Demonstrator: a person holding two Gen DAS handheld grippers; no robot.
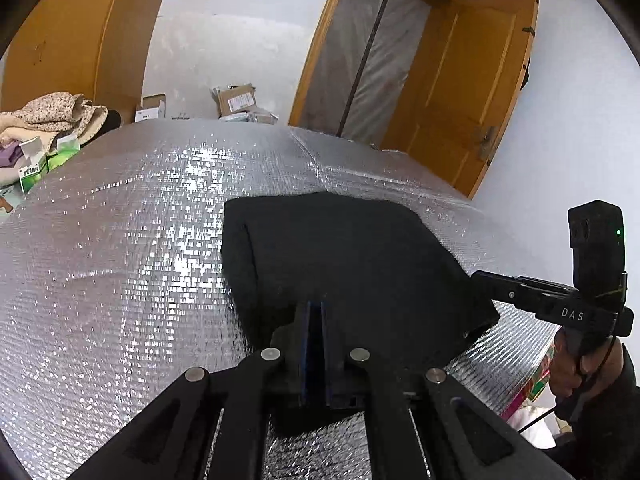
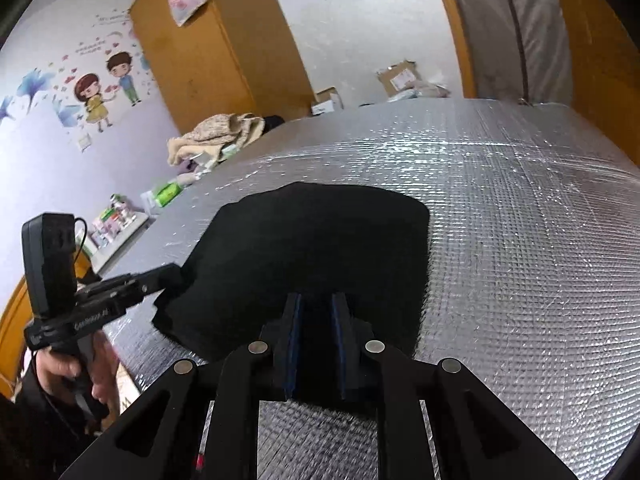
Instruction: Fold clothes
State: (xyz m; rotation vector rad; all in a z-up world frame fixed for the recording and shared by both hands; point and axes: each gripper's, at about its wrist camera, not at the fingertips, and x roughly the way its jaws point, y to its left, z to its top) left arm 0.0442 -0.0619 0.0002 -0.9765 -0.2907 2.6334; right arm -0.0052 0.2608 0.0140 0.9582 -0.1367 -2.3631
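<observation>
A black garment point(image 1: 344, 256) lies folded into a rough square on the silver foil-covered table point(image 1: 120, 260). My left gripper point(image 1: 316, 306) is shut on the garment's near edge, its blue pads pressed together with cloth bunched around them. From the right wrist view, the left gripper point(image 2: 174, 272) meets the garment point(image 2: 312, 240) at its left corner. My right gripper point(image 2: 318, 298) holds the near edge too, with a narrow gap between its fingers filled by black cloth. Seen from the left wrist, the right gripper point(image 1: 478, 278) reaches the garment's right corner. The near edge is lifted slightly off the table.
A pile of beige clothes point(image 1: 52, 114) and green boxes point(image 1: 36, 168) sit at the table's far left. Cardboard boxes point(image 1: 236, 100) stand behind the far edge, beside an open wooden door point(image 1: 472, 92). A hand point(image 2: 60, 368) grips the left tool's handle.
</observation>
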